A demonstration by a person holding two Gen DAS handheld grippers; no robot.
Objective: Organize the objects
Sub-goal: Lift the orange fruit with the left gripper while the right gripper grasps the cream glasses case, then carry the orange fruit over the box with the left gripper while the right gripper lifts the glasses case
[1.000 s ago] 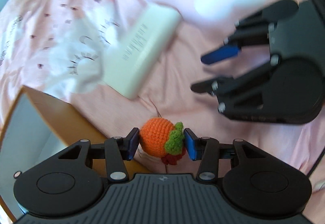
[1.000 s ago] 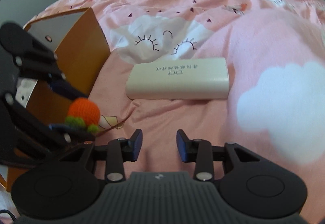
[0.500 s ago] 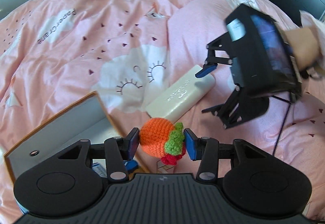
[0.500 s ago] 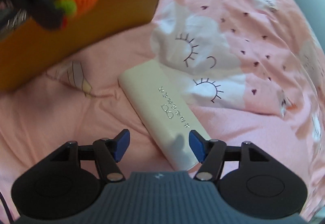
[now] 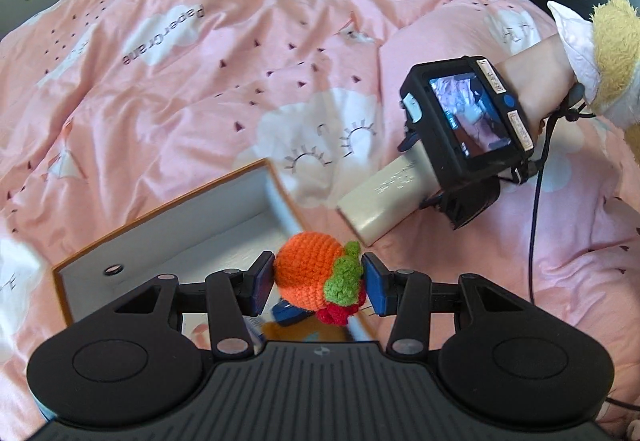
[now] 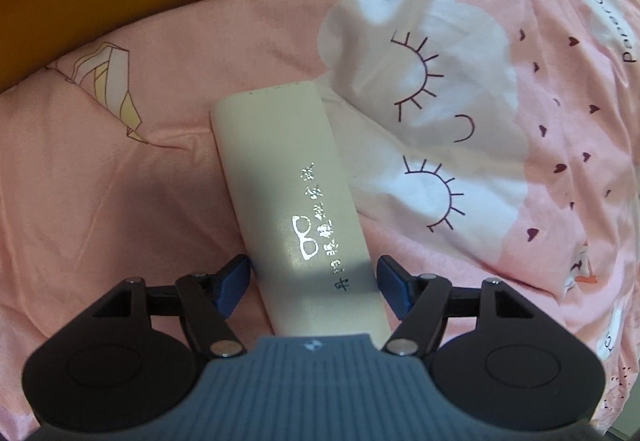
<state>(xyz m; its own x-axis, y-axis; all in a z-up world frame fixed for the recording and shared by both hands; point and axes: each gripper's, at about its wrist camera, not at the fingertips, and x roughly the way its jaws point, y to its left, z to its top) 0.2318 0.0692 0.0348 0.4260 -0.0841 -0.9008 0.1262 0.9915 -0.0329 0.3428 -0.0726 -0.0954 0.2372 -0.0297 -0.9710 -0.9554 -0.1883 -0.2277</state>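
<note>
While L gripper [image 5: 318, 277] pinches orange crochet fruit [image 5: 310, 275]: green leaf, red base.

wrist views, both showing cream case [image 5: 382, 197]

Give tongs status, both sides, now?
Left tongs: closed on the crochet orange.
Right tongs: open, straddling the cream case.

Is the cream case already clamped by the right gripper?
No, the right gripper straddles the cream case with gaps at both blue pads.
</note>
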